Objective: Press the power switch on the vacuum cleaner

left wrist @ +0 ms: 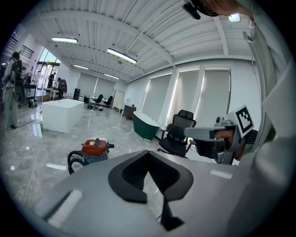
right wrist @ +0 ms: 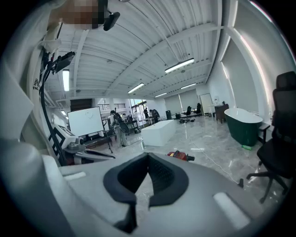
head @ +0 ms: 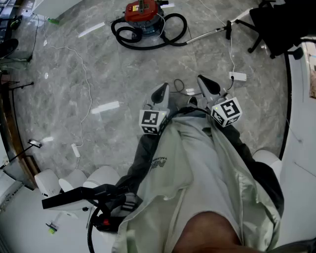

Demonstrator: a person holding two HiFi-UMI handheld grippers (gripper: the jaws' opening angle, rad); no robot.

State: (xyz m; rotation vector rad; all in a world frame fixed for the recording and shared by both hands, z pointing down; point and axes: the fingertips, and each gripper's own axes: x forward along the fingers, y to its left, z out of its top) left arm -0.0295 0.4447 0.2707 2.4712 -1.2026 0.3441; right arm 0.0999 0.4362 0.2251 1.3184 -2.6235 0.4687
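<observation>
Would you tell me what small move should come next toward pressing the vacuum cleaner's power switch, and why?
Probably step forward toward the red vacuum cleaner first. It sits far across the floor, well beyond reach, and the left tool and right tool are held close in, shut and empty.

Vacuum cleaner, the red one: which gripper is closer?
Left, slightly. The left gripper is nearly in line with the vacuum cleaner; the right gripper sits farther right. Both are far from it.

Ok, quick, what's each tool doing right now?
Left tool: closed, holding nothing.
Right tool: closed, holding nothing.
</observation>
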